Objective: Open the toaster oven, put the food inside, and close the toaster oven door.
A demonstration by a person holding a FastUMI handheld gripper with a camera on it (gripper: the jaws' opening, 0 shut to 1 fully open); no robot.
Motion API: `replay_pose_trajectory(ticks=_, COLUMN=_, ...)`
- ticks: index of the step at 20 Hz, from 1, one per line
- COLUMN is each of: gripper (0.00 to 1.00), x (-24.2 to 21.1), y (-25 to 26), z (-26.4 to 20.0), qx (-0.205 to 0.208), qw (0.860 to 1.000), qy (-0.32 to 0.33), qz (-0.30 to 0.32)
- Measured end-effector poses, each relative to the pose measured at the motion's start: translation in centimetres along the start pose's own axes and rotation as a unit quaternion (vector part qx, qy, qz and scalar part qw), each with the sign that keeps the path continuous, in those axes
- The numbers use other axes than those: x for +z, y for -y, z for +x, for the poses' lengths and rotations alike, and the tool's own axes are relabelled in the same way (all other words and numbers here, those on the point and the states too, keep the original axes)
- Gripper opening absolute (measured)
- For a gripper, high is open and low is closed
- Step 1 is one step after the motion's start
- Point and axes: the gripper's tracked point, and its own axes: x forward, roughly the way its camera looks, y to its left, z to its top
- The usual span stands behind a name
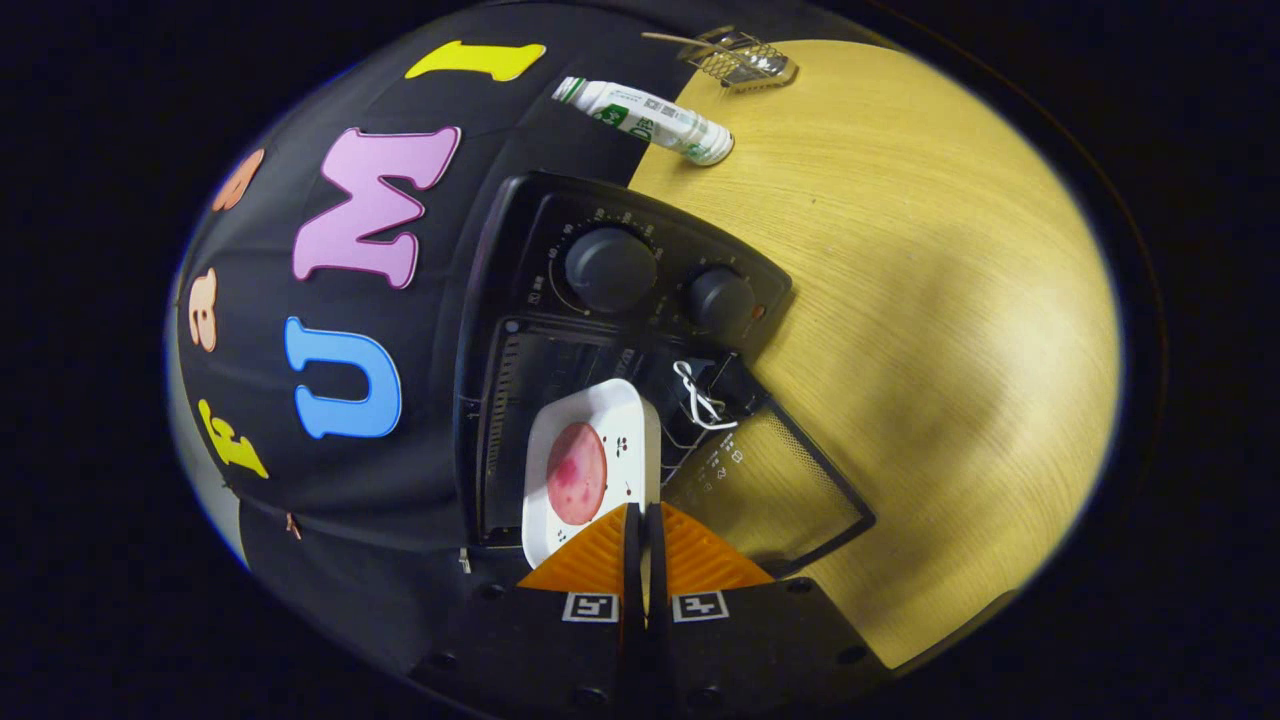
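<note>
The view is rolled onto its side. A black toaster oven [520, 250] with two knobs [610, 268] stands on the wooden table against the black cloth wall. Its glass door [790, 490] hangs fully open, with a white loop [698, 395] tied at its handle. My gripper [642, 530] is shut on the near rim of a white rectangular plate [610, 410]. A round pink piece of food [576, 473] lies on the plate just ahead of my fingers. The plate's far end reaches into the oven's open mouth; I cannot tell whether it rests on the rack.
A white and green bottle [650, 118] lies on its side beyond the oven, at the wall. A small wire-mesh object [745, 58] sits farther back. The wooden table [920, 300] stretches wide beside the open door.
</note>
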Motion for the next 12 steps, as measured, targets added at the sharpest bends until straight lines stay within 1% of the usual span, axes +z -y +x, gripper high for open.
replay_pose_trajectory(ticks=2, gripper=0.05, x=-0.4, y=-0.4, z=1.7, qx=-0.002, qw=1.000, qy=0.005, qz=0.014)
replay_pose_trajectory(ticks=5, gripper=0.05, x=-0.3, y=-1.1, z=3.6, qx=-0.008, qw=0.999, qy=0.037, qz=0.018)
replay_pose_trajectory(ticks=10, gripper=0.05, x=1.1, y=-2.3, z=5.7, qx=-0.009, qw=0.995, qy=0.086, qz=0.039)
replay_pose_trajectory(ticks=12, gripper=0.05, x=1.2, y=-2.7, z=6.6, qx=-0.006, qw=0.994, qy=0.092, qz=0.049)
